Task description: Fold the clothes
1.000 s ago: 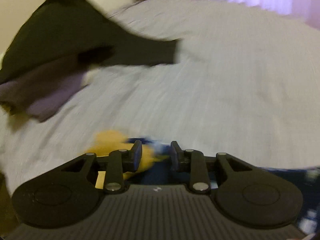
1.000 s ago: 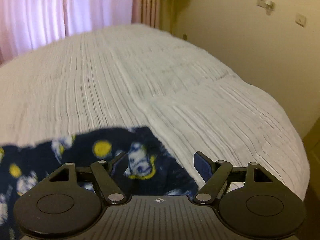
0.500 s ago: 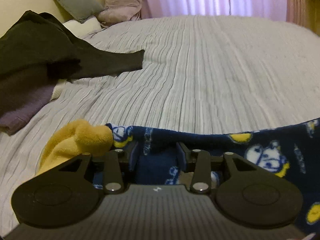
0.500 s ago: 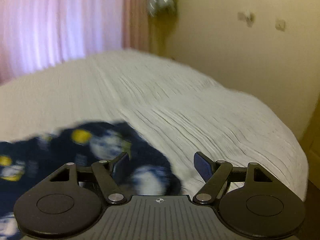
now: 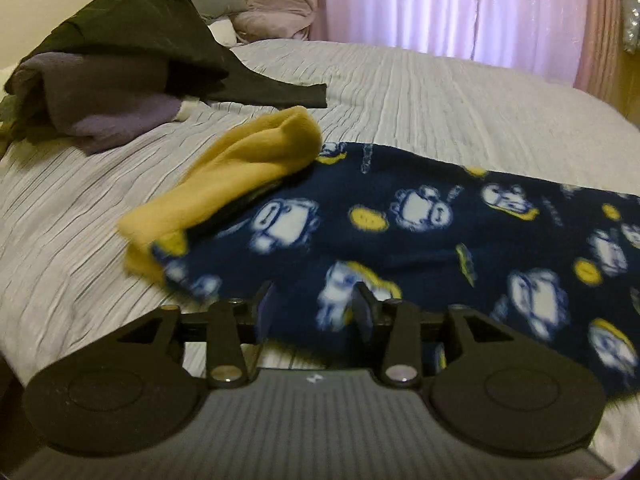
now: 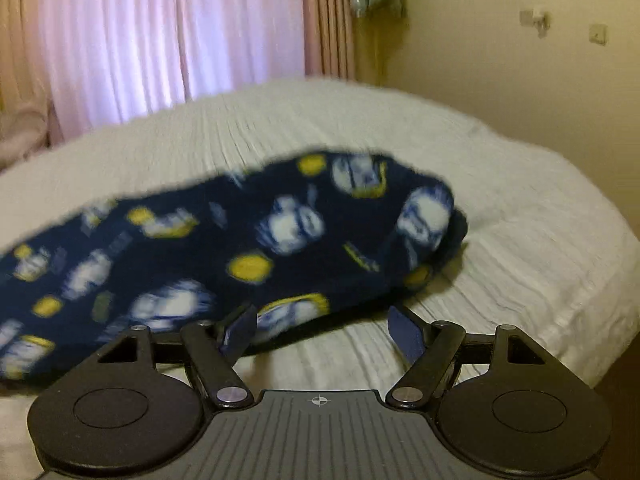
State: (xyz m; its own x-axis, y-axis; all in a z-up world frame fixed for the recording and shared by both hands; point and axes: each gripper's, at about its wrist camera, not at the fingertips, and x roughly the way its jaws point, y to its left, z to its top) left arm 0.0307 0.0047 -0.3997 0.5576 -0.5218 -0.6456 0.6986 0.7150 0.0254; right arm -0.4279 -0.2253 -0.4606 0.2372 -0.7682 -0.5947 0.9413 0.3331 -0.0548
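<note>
Grey bed, navy printed fleece garment spread flat, both grippers open.

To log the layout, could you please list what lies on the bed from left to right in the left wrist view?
Pile of dark clothes → yellow garment → navy printed fleece garment, all on the grey bedspread.
</note>
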